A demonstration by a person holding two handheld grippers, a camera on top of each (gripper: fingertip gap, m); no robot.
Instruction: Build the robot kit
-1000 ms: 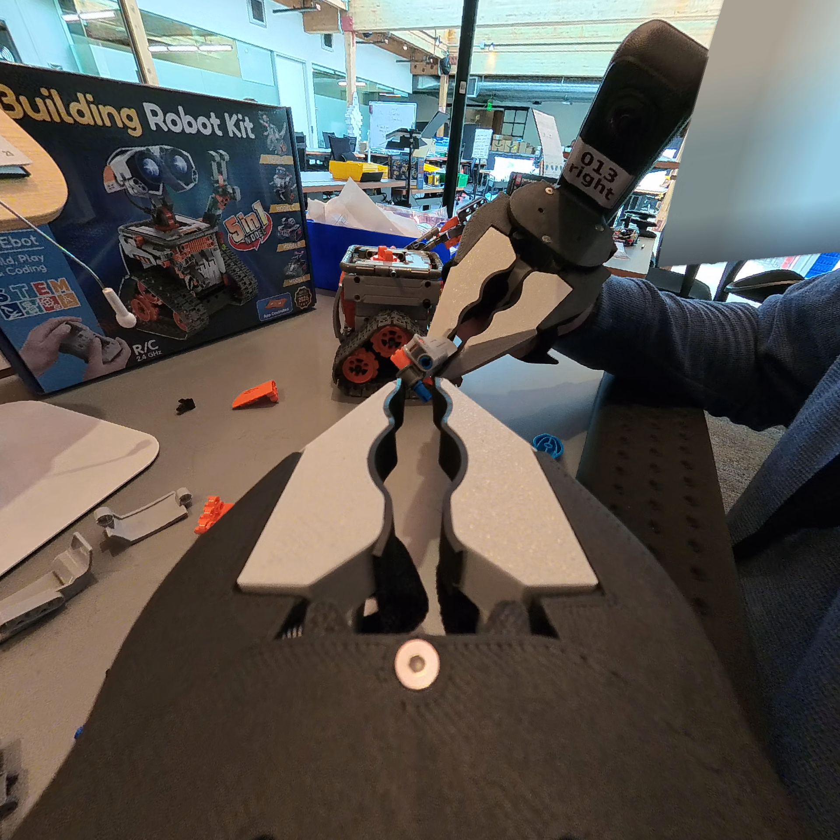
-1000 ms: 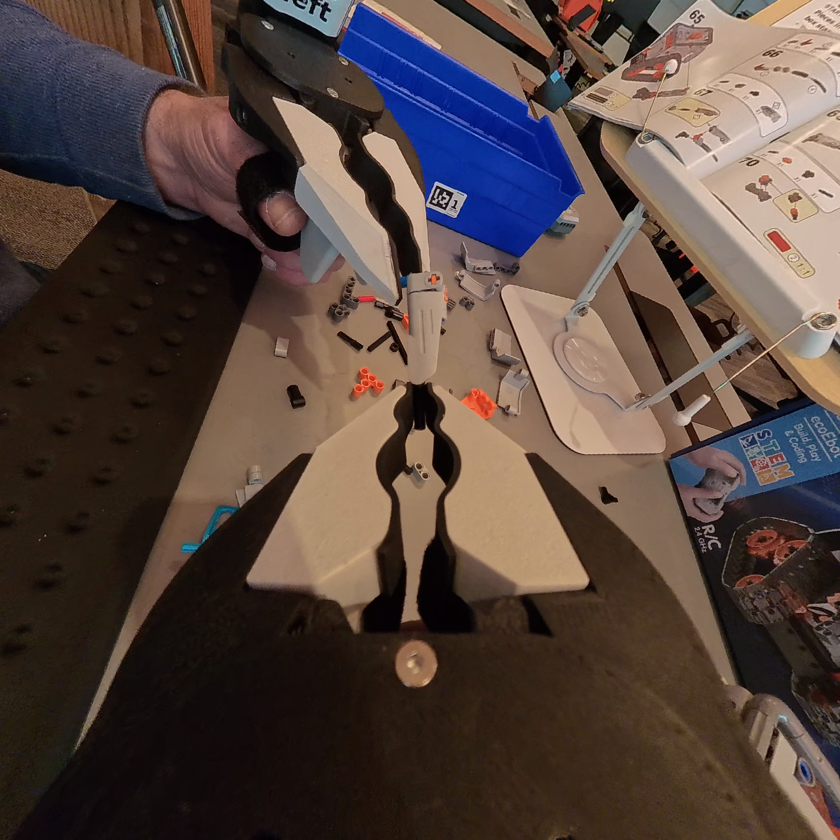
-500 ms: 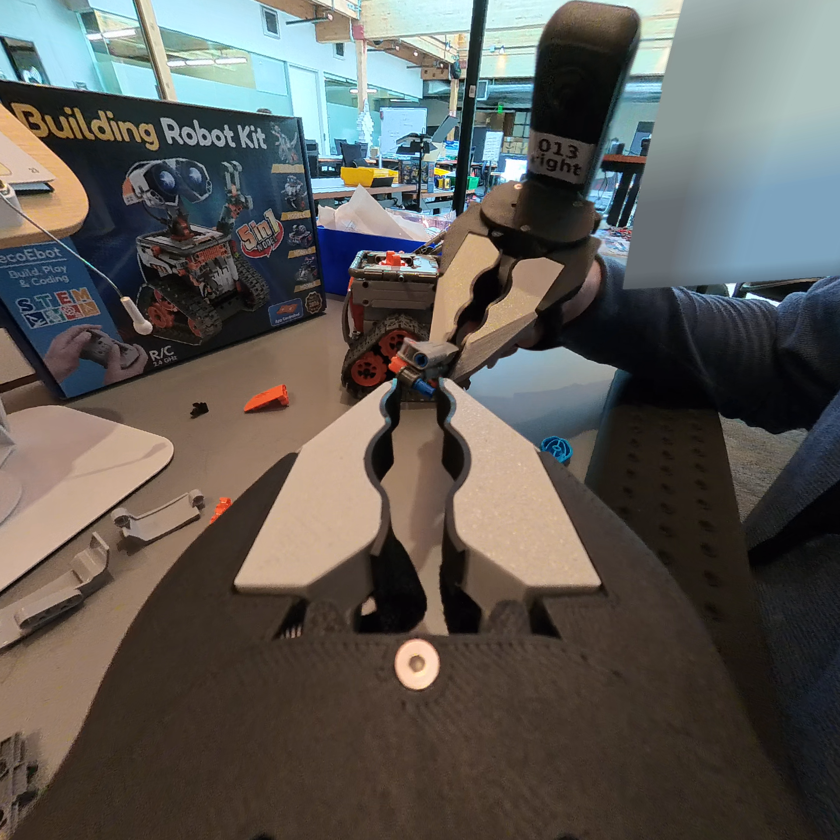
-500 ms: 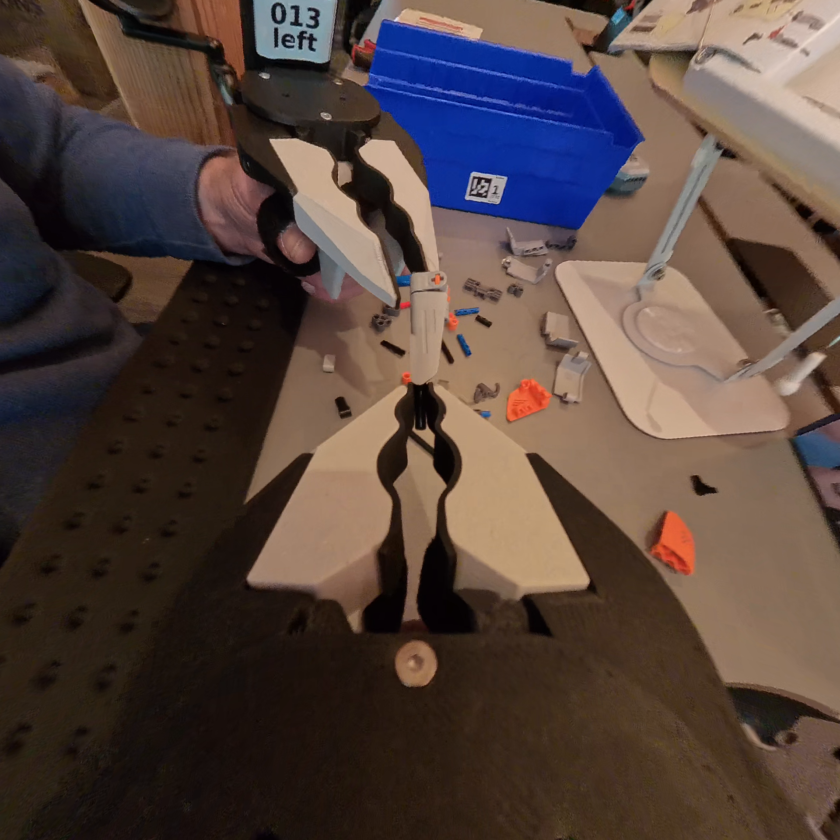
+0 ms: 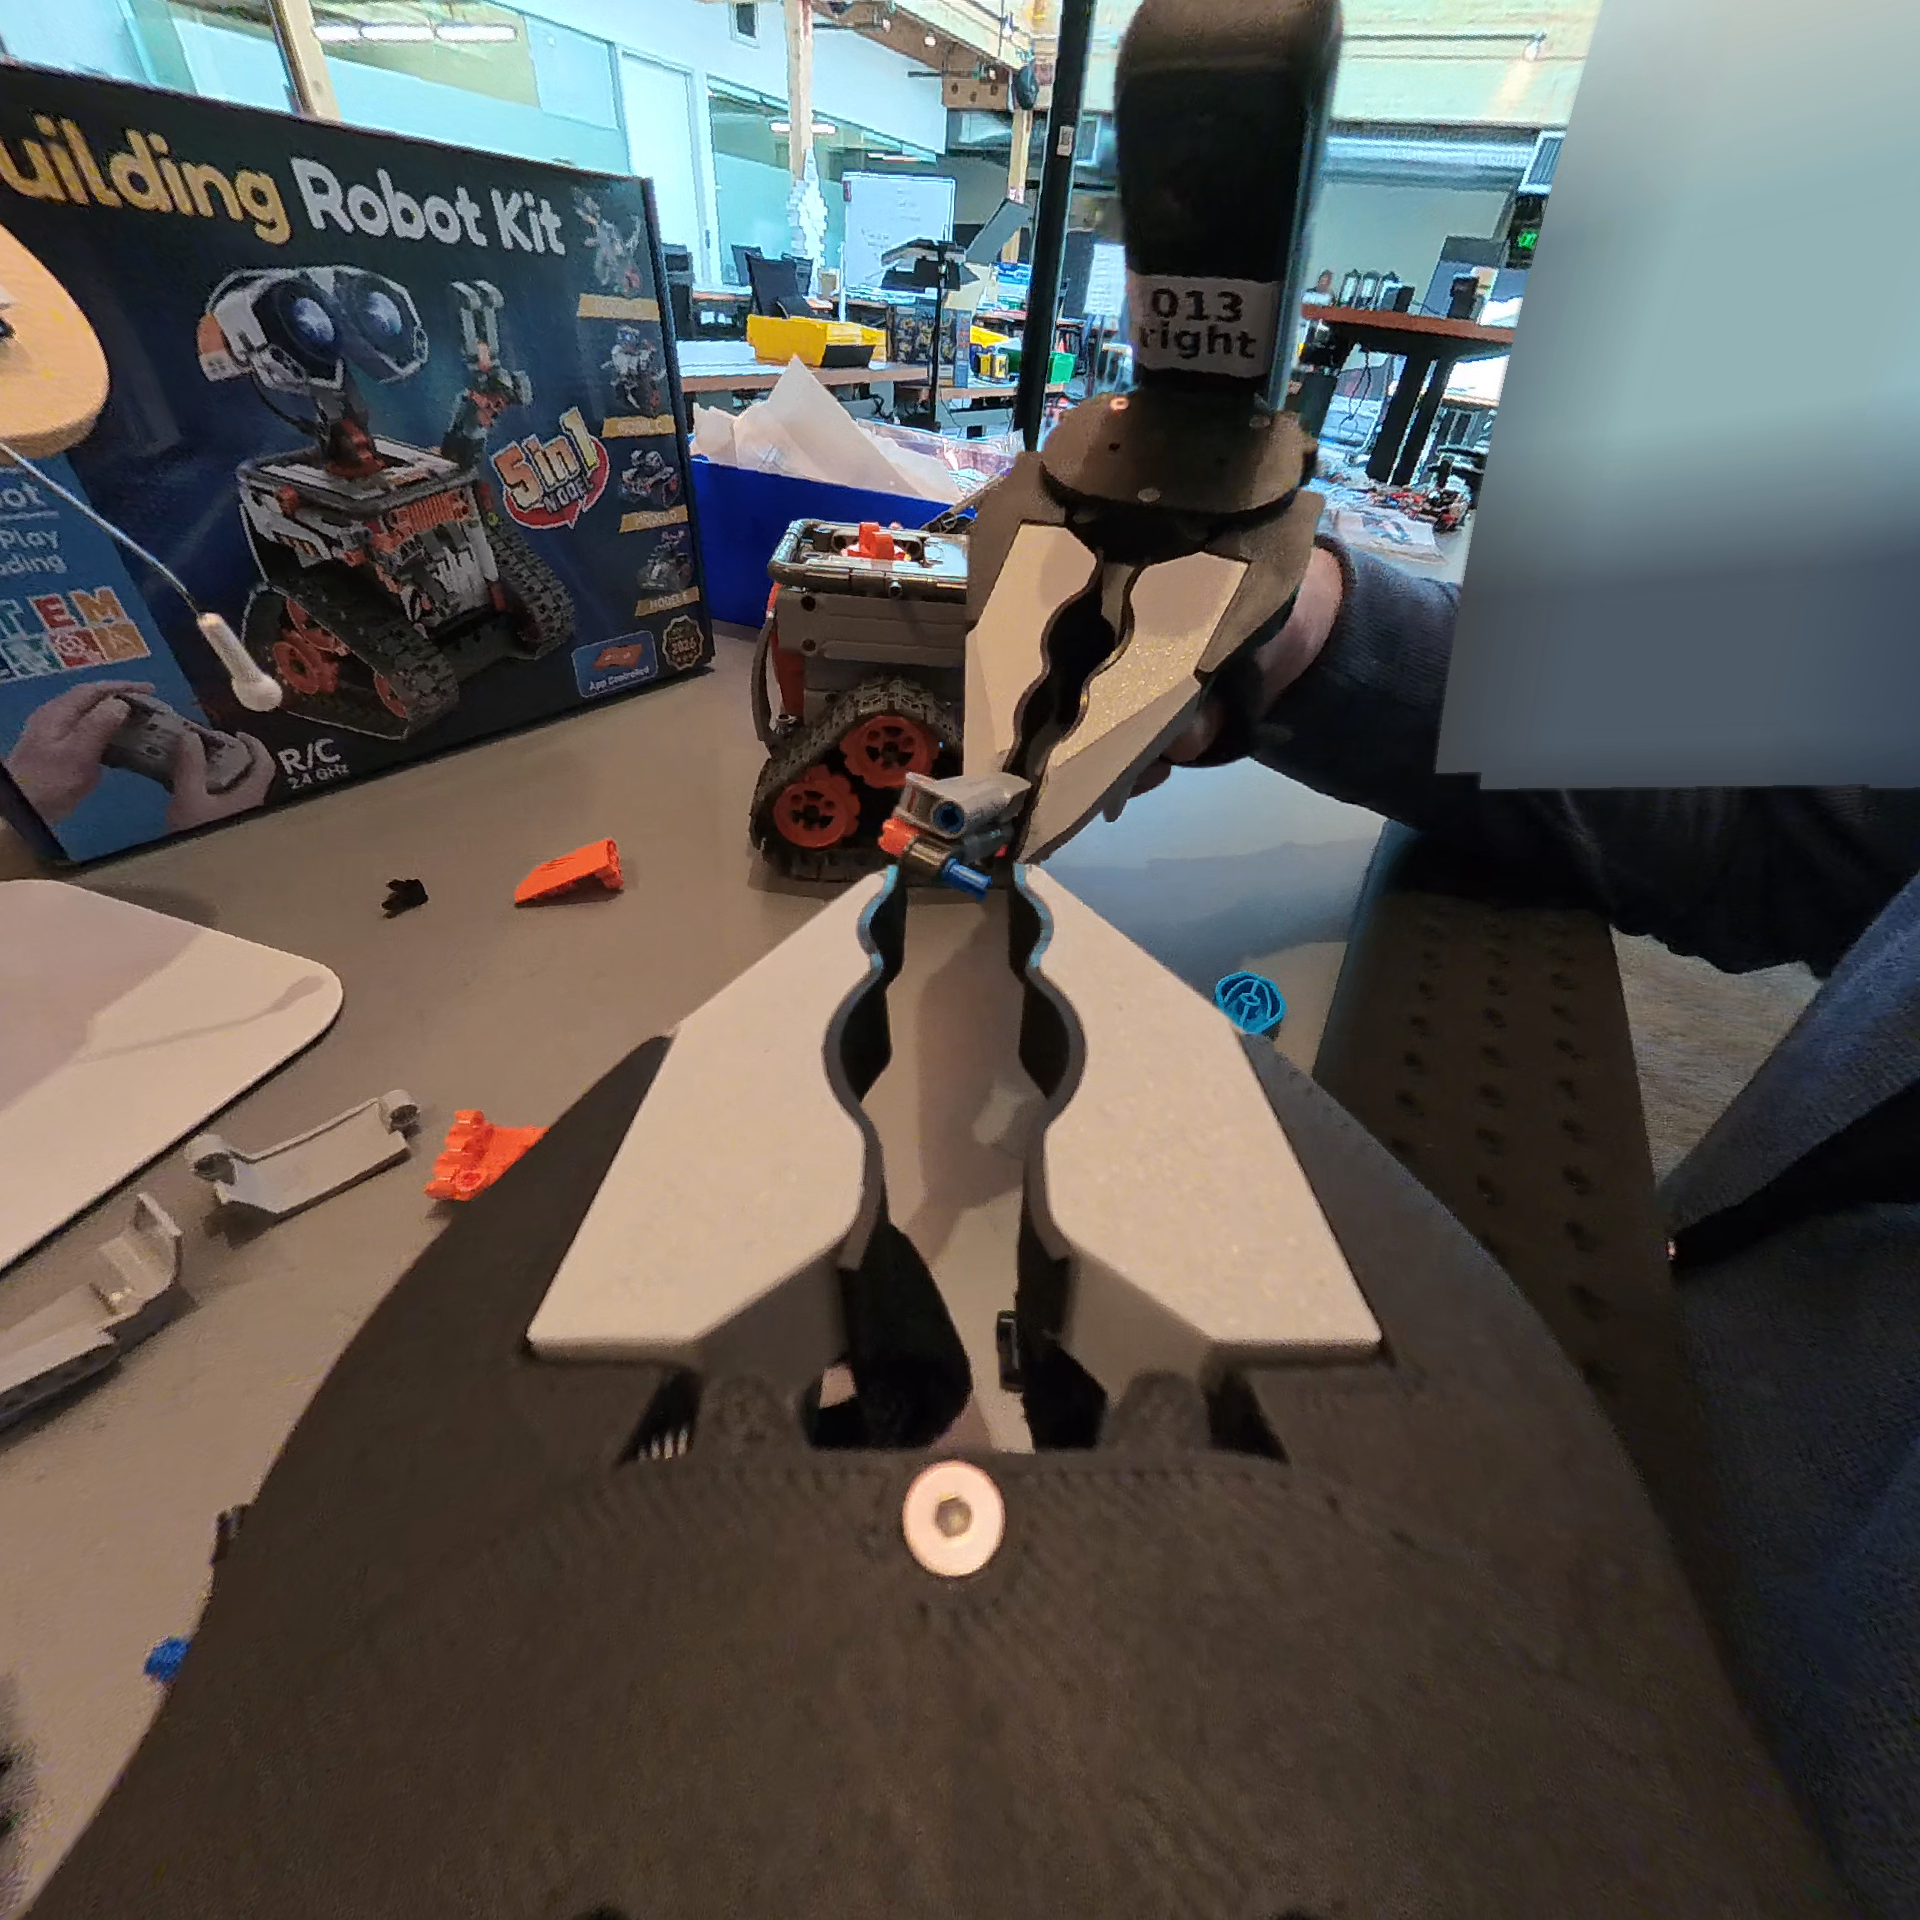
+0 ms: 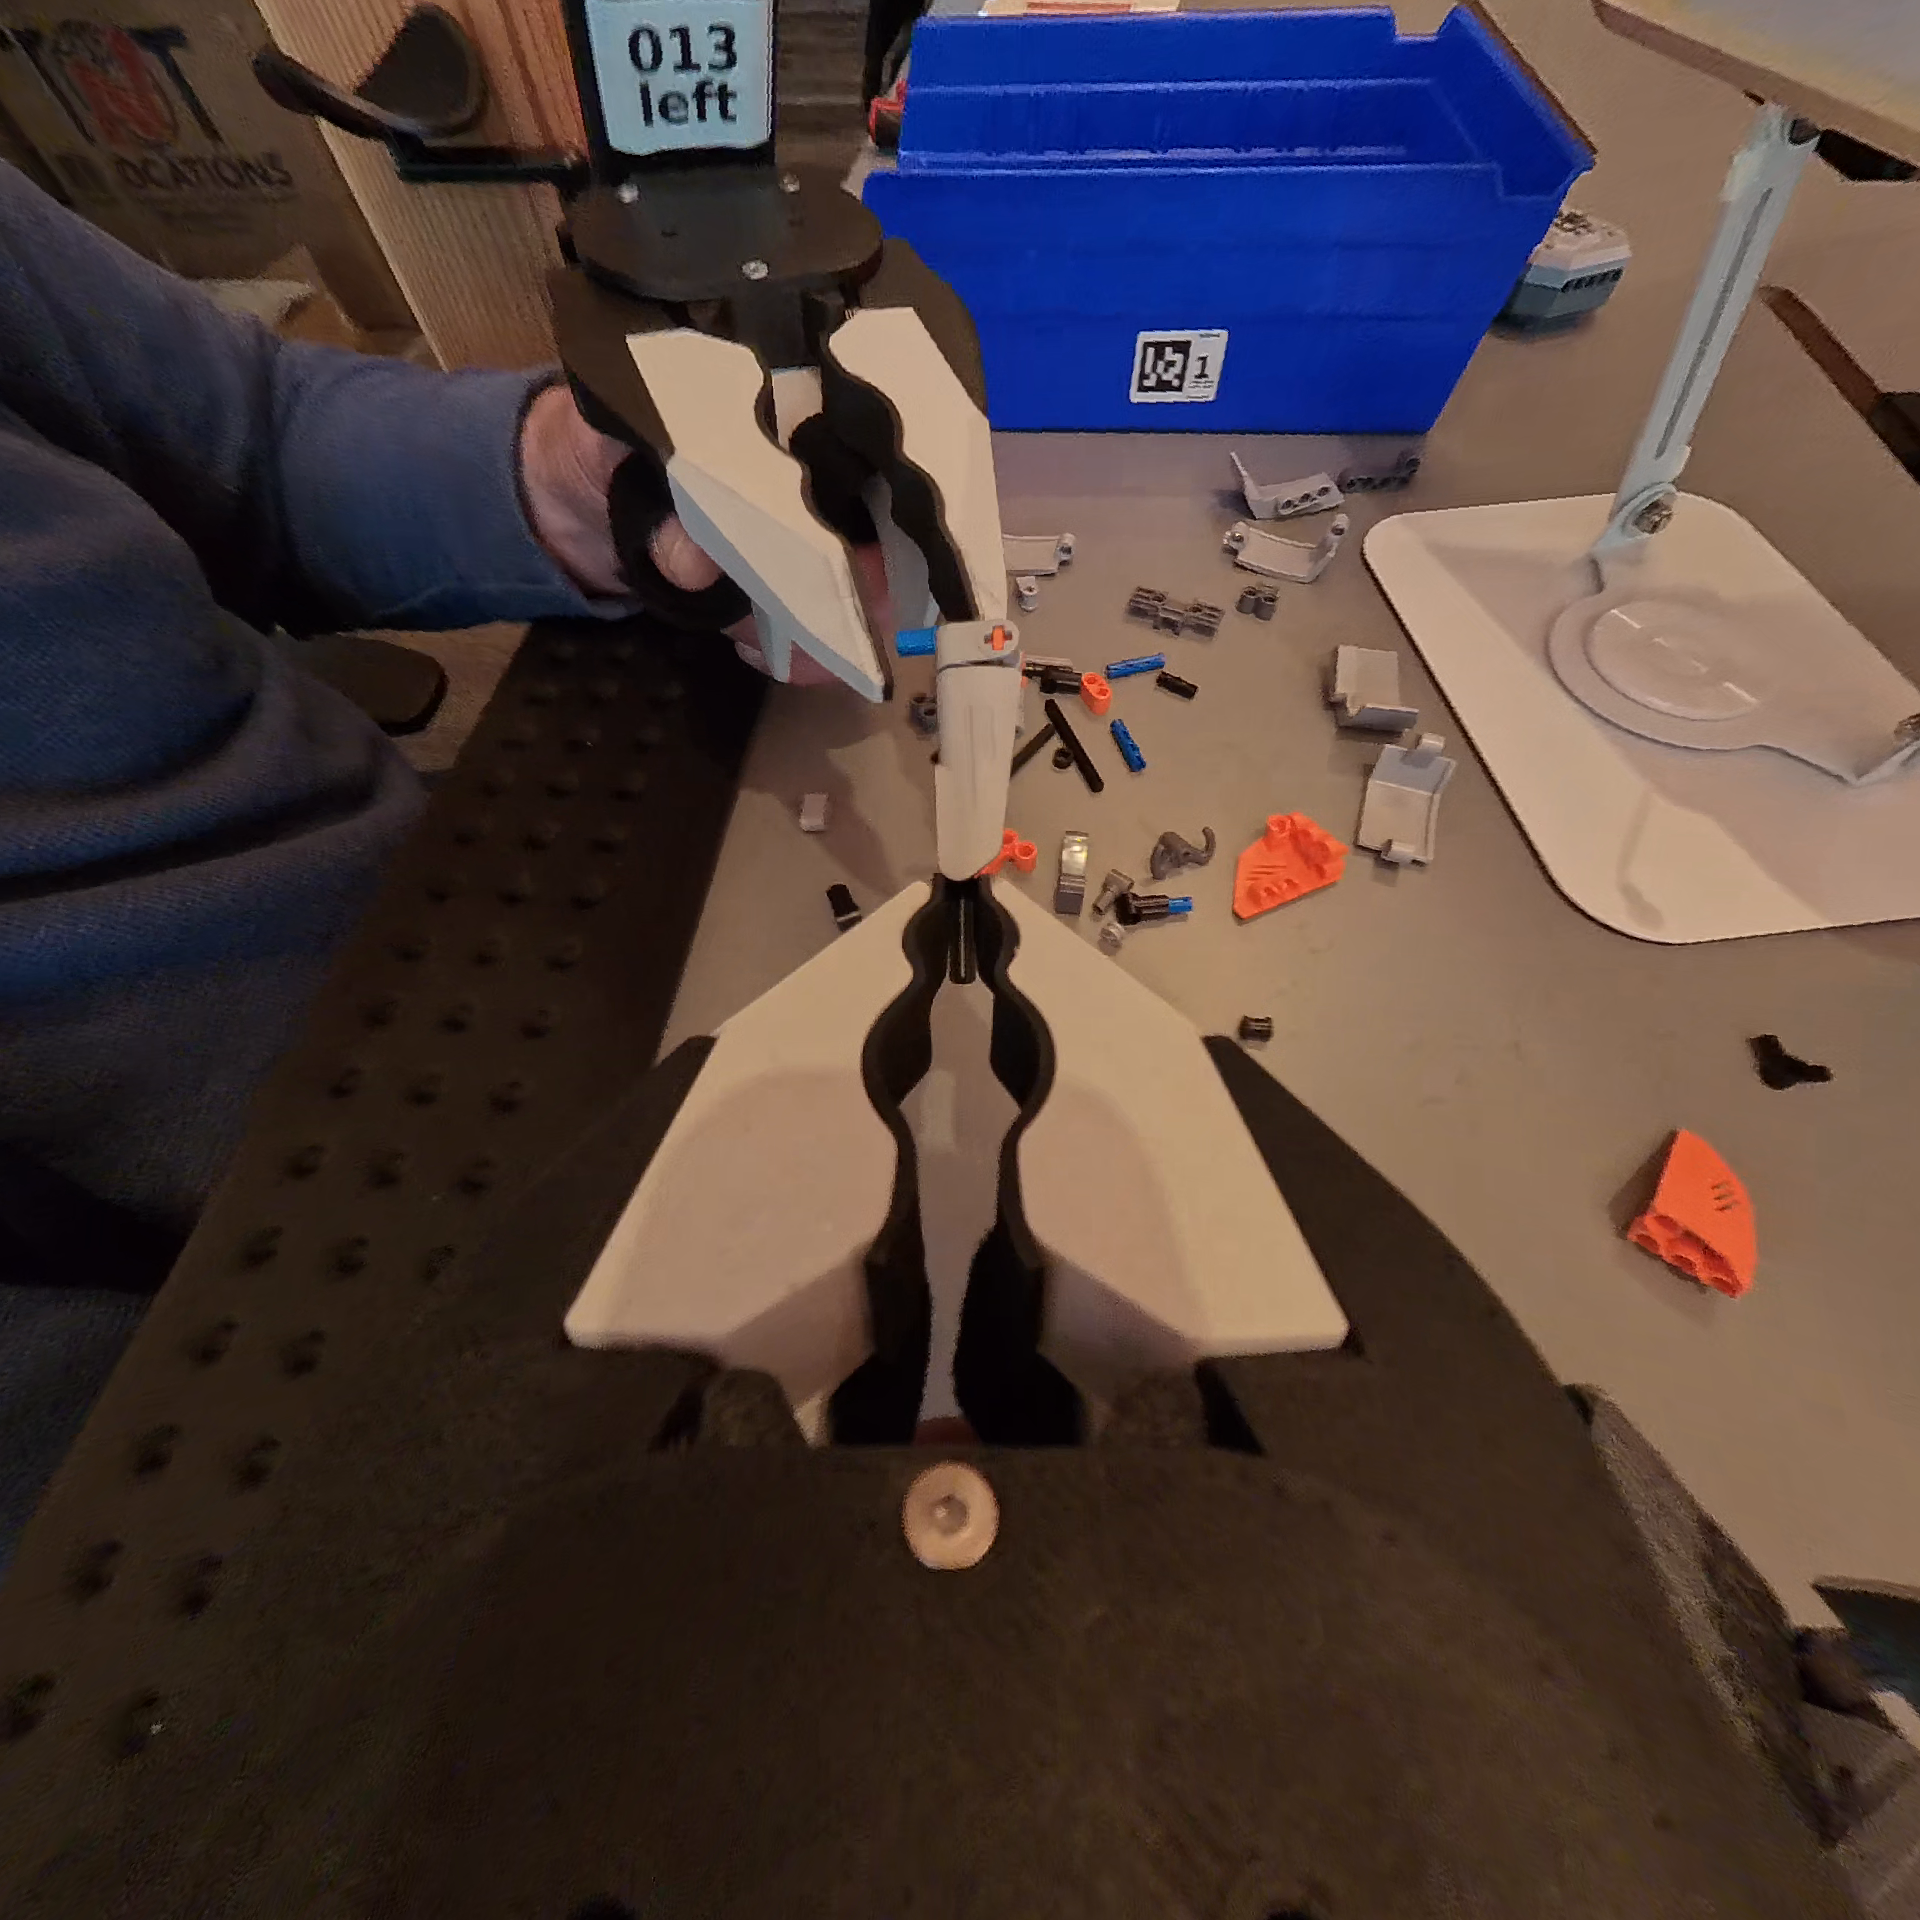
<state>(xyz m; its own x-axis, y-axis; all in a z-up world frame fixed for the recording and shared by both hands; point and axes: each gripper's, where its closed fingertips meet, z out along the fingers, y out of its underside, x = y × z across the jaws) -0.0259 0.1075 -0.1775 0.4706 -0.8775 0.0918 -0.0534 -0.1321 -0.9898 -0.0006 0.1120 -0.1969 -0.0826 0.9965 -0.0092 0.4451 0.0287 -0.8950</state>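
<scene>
1. Both hand-held grippers meet above the grey tabletop (image 6: 1455, 1039), each pinching one end of the same small assembly: a long light-grey plastic building piece with orange and blue pins (image 6: 971, 758).
2. Seen in the right wrist view, the right gripper (image 6: 961, 899) is clenched on a short black axle (image 6: 962, 935) that sticks out of the near end of the grey piece; its jaws stand almost together around it.
3. In the same view the left gripper (image 6: 935, 665), held by a hand in a blue sleeve (image 6: 312, 499), comes in from the far left and clamps the far end of the piece, beside the blue pin.
4. The left wrist view shows the piece end-on (image 5: 951, 821) at the tips of the left gripper (image 5: 951, 883), with the right gripper (image 5: 1023, 821) reaching down from above right.
5. Holding the piece at both ends keeps it clear of the table and steady, probably so the axle can be pressed along its length.
6. Loose grey, black, blue and orange parts lie beneath; a blue plastic bin (image 6: 1226, 229) stands far, a white stand base (image 6: 1662, 727) to the right.
7. A tracked grey-and-orange robot model (image 5: 862, 707) and a printed kit box (image 5: 343, 447) stand beyond.
</scene>
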